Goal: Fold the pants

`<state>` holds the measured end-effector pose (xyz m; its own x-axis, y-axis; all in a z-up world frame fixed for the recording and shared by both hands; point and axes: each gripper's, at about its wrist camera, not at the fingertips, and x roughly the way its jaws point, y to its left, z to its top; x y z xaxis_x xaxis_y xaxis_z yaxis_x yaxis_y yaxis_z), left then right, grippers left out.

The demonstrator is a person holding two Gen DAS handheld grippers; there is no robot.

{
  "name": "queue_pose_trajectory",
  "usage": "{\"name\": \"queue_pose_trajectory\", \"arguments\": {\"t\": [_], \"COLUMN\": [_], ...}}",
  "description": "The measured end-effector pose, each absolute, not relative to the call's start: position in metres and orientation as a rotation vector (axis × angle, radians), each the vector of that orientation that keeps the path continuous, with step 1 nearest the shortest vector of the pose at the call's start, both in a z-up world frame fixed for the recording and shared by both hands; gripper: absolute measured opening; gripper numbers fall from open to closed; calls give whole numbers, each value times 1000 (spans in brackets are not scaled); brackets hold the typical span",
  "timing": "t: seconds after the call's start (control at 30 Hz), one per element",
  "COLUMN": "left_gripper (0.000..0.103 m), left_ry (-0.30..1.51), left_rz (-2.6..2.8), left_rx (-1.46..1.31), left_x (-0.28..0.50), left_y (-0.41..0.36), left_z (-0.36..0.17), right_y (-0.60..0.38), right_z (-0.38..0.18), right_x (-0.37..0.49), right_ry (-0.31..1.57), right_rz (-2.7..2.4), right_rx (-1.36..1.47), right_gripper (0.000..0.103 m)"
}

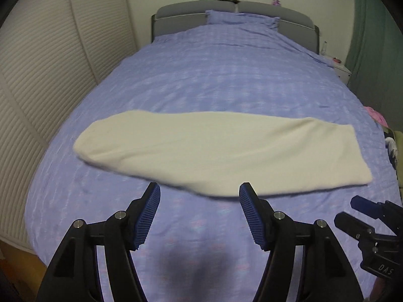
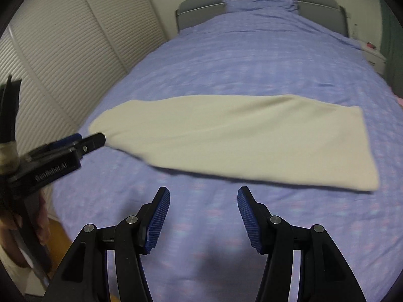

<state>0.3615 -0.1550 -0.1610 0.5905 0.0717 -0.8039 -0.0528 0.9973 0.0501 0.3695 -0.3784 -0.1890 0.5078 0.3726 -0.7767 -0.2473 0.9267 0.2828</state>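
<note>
I see the cream pants lying lengthwise across the near bed. Both my left gripper and right gripper gape empty (soft, limp fleece); I'd pinch the end corners.

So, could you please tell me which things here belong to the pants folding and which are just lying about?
For the job: cream pants, left gripper, right gripper, bed.

Lying about: pillow, nightstand, pink clothing.

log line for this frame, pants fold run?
pants: folded lengthwise, flat on bed | left gripper: open, empty | right gripper: open, empty
</note>
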Motion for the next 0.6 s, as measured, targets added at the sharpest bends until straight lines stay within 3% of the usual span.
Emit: {"name": "queue_pose_trajectory", "arguments": {"t": [0.23, 0.3, 0.6], "left_gripper": [65, 69, 74], "left_ry": [914, 917, 806], "left_rz": [-1, -94, -370], "left_rx": [135, 162, 483], "left_x": [364, 370, 402], "left_y": [-67, -51, -56], "left_z": [-182, -194, -254], "right_y": [-266, -246, -196], "right_z": [-204, -212, -256], "right_x": [365, 369, 397], "right_ry": [981, 992, 1053], "right_rz": [264, 239, 200], "right_rx": [184, 204, 116], "right_gripper": [57, 57, 57]}}
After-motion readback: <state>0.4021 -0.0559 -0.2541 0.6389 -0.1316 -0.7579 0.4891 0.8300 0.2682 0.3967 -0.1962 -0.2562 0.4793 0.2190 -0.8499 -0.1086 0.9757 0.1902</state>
